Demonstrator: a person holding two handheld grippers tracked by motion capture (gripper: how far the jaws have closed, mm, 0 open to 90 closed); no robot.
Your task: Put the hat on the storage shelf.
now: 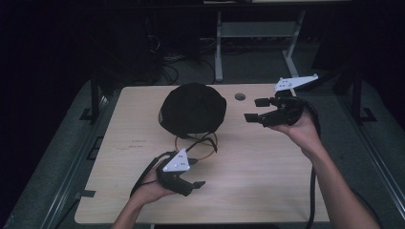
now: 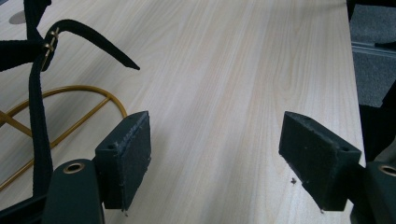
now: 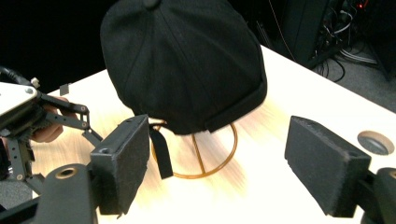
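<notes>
The right gripper point(image 1: 254, 109) hung at the right of the high view, jaws spread wide and empty, aimed left at the black cap point(image 1: 192, 109). The cap sat at upper centre on a gold wire stand point(image 1: 196, 147), its strap point(image 2: 38, 121) dangling behind. The left gripper point(image 1: 193, 173), low in the frame, also stood wide open holding nothing. A good grasp would likely mean closing on the cap's rim edge rather than the crown, and lifting straight up so the stand does not tip.

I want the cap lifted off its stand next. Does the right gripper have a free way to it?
Probably yes: the right gripper is open, pointing at the black cap, with only bare table between them.
</notes>
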